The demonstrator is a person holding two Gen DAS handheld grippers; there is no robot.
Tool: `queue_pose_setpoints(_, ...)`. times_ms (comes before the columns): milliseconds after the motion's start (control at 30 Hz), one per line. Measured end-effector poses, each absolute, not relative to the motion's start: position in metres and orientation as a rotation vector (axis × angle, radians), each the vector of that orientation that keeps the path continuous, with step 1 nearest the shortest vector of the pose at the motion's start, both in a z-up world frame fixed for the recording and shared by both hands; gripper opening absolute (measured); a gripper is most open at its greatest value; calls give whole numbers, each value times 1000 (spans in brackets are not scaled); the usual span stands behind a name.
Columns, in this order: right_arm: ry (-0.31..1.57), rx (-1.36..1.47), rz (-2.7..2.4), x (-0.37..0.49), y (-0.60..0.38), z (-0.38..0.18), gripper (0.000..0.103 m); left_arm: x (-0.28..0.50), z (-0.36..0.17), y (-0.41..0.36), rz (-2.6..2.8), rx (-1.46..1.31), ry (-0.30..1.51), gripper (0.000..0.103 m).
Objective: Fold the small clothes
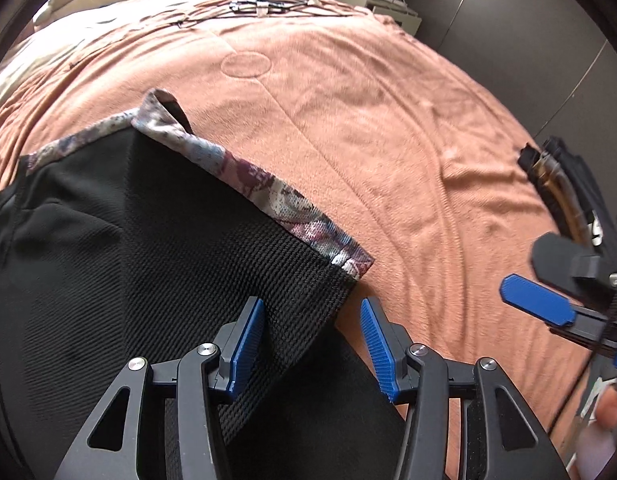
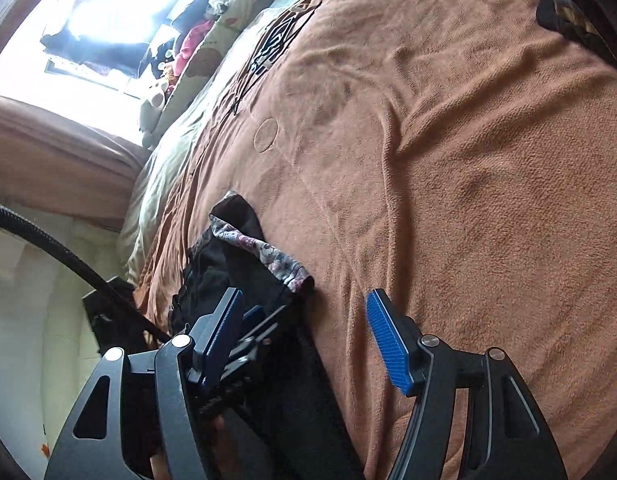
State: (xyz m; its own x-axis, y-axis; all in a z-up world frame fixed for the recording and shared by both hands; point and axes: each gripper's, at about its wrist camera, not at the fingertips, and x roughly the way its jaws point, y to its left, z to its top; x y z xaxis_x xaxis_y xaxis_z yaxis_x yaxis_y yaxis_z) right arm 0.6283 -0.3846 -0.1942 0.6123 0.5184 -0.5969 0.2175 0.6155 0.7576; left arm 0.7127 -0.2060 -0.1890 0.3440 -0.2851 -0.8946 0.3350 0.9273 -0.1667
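black mesh shorts (image 1: 156, 248) lie on the bed (image 1: 388, 128), floral waistband (image 1: 244, 176) running diagonally, both claws (image 1: 312, 344) (image 2: 308, 344) spread.

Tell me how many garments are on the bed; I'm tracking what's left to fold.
2 visible. A black garment with floral trim lies spread beneath the open left tongs. A dark folded pile sits at the bed's far right edge; it may hold several pieces.
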Motion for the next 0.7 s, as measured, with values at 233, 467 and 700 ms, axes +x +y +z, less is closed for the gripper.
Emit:
queue_pose_setpoints(233, 926, 935, 214, 631, -382, -196, 63, 717, -202, -218, -377, 131, 1131, 55)
queue_pose_setpoints(467, 928, 926, 210, 627, -377, -196, 63, 726, -186, -207, -366, 72, 1119, 12)
queue_pose_setpoints(700, 929, 887, 238, 631, -363, -196, 63, 725, -146, -167, -384, -63, 1054, 8)
